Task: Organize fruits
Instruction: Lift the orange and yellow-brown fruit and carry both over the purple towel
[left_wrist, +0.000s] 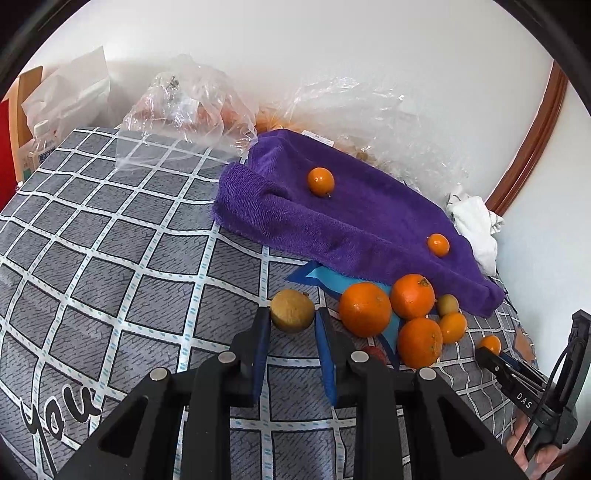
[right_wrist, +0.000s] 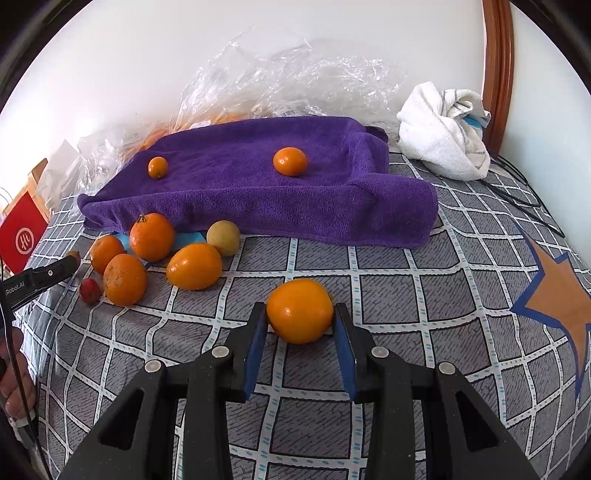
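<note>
Two grippers, and each one is squeezing a fruit. My left gripper (left_wrist: 291, 314) has its blue pads pressed on a small brown fruit (left_wrist: 292, 311), close above the checked grey cloth (left_wrist: 129, 258). My right gripper (right_wrist: 300, 314) is clamped on a small orange (right_wrist: 300, 311), also low over the cloth. Between them sits a bunch of loose fruit: some oranges (right_wrist: 151, 237), a pale round fruit (right_wrist: 223, 237) and a tiny red one (right_wrist: 89, 290). Behind that lies a purple towel (right_wrist: 258, 192) with two little oranges (right_wrist: 290, 161) resting on top, well apart. Crinkly clear bags (left_wrist: 184, 99) are by the wall, and a white rag (right_wrist: 441, 131) is near the towel's end.
</note>
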